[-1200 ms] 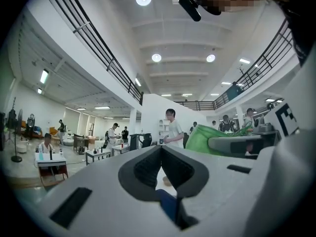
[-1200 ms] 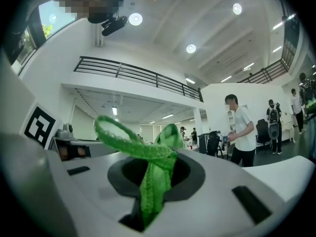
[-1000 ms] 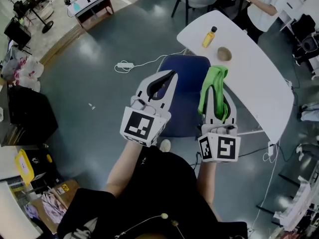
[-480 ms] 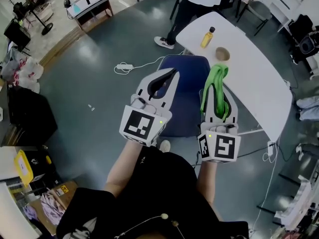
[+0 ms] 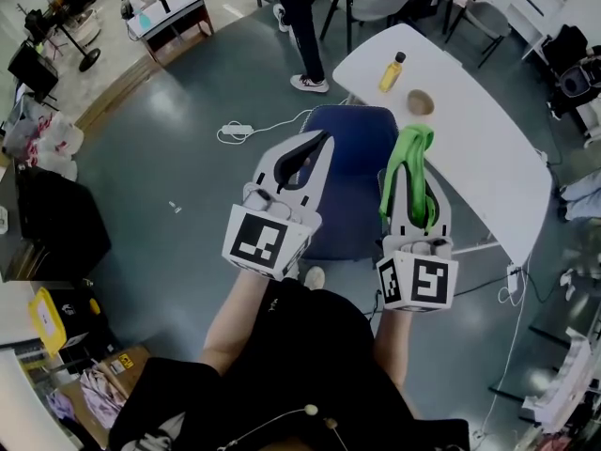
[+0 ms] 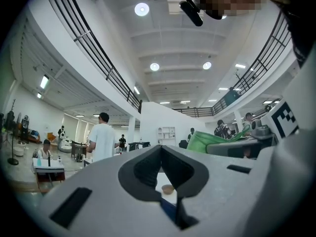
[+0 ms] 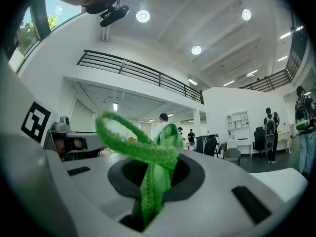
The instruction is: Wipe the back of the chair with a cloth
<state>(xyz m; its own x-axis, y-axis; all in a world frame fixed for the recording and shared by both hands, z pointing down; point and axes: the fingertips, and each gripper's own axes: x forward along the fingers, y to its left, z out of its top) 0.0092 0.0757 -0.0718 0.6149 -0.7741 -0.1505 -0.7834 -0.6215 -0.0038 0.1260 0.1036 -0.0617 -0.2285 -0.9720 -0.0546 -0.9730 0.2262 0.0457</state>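
Observation:
A blue chair (image 5: 355, 181) stands below my two grippers, pushed against a white table (image 5: 488, 172). I see its seat from above; its back is not clearly shown. My right gripper (image 5: 411, 148) is shut on a green cloth (image 5: 406, 163), which loops out past the jaw tips (image 7: 148, 154). My left gripper (image 5: 315, 147) is shut with nothing in it, held level beside the right one over the chair. In the left gripper view the jaws (image 6: 160, 149) meet at the tips and the green cloth (image 6: 210, 139) shows to the right.
A yellow bottle (image 5: 394, 70) and a small brown object (image 5: 422, 102) sit on the table. A person (image 5: 300, 17) walks behind the chair. A white power strip (image 5: 235, 130) with its cable lies on the grey floor. A black case (image 5: 52, 219) stands at left.
The person at the back has walked from the right to the left, behind the chair. Both grippers have stayed almost still, the cloth still held.

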